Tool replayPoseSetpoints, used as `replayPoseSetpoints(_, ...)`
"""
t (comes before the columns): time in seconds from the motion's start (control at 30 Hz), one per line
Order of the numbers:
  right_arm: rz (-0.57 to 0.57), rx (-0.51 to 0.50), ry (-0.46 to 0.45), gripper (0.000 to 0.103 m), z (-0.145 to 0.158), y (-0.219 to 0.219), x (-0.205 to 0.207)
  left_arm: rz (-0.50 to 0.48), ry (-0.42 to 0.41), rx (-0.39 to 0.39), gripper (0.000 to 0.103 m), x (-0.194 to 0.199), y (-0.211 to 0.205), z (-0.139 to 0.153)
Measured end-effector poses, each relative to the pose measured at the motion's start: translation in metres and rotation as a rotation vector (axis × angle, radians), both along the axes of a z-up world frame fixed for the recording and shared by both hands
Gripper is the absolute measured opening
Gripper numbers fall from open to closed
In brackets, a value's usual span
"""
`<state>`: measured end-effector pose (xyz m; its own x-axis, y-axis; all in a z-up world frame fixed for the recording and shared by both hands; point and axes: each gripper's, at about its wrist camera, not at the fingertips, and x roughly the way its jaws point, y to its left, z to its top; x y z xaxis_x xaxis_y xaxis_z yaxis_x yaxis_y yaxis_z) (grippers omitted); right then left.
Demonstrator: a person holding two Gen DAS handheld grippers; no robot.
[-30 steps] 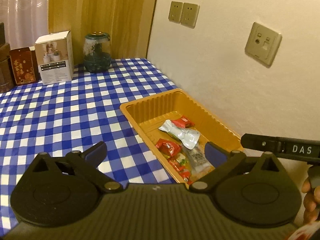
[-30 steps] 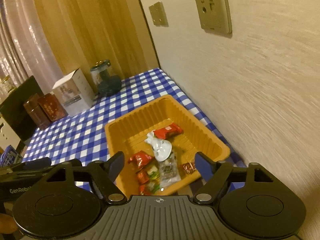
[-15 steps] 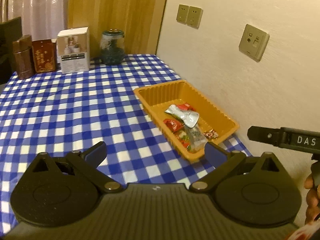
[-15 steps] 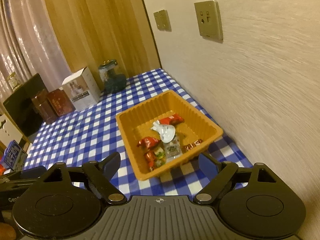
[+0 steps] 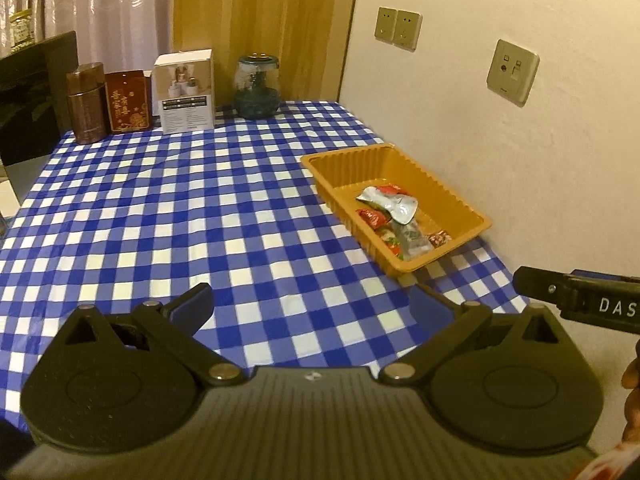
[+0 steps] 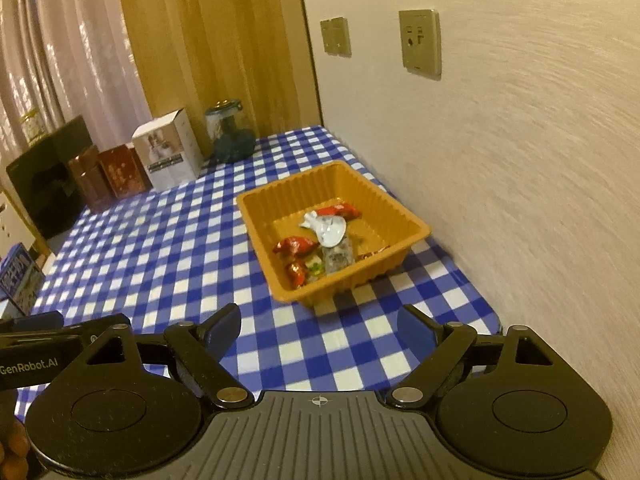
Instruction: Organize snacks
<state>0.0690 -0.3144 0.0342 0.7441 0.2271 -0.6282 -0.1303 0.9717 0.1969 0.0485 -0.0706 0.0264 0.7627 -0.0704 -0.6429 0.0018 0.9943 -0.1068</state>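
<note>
A blue-and-white checked tablecloth (image 5: 168, 216) fills the middle of both views, meeting a cream wall (image 5: 500, 152) on the right that carries sockets (image 5: 512, 71). At the upper left, before a wooden panel and pale curtains, stand a white box (image 5: 185, 90), a glass jar (image 5: 256, 87), a red tin (image 5: 128, 100) and a brown canister (image 5: 86, 102).

The orange tray (image 6: 276, 280) sits at centre right in the right wrist view, close beside the wall, its near corner not far from the cloth's edge. Inside lie the snacks (image 6: 320, 240) — red wrappers, a silvery packet, a clear one.

The left gripper (image 5: 312, 304) is at the bottom of its frame, tilted down over bare cloth, jaws wide apart with nothing between them. The right gripper (image 6: 320, 328) is low in its frame, short of the tray, jaws spread and empty — they have just been opening. A fingertip (image 5: 632, 380) shows at the lower right edge.

Open checked cloth stretches left of the tray.
</note>
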Motion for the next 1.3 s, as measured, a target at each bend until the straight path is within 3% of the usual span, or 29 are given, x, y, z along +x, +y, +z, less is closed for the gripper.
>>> replayPoseSetpoints(0.53,0.047,-0.023,-0.001,0.085,-0.001,0.023,-0.017,0.071,0.013,-0.015,0.103,-0.021,0.019,-0.004)
replayPoseSetpoints(1.3,0.038,-0.018,-0.002,0.085,-0.002,0.021,-0.013,0.060,0.011,-0.012,0.103,-0.018,0.017,-0.002)
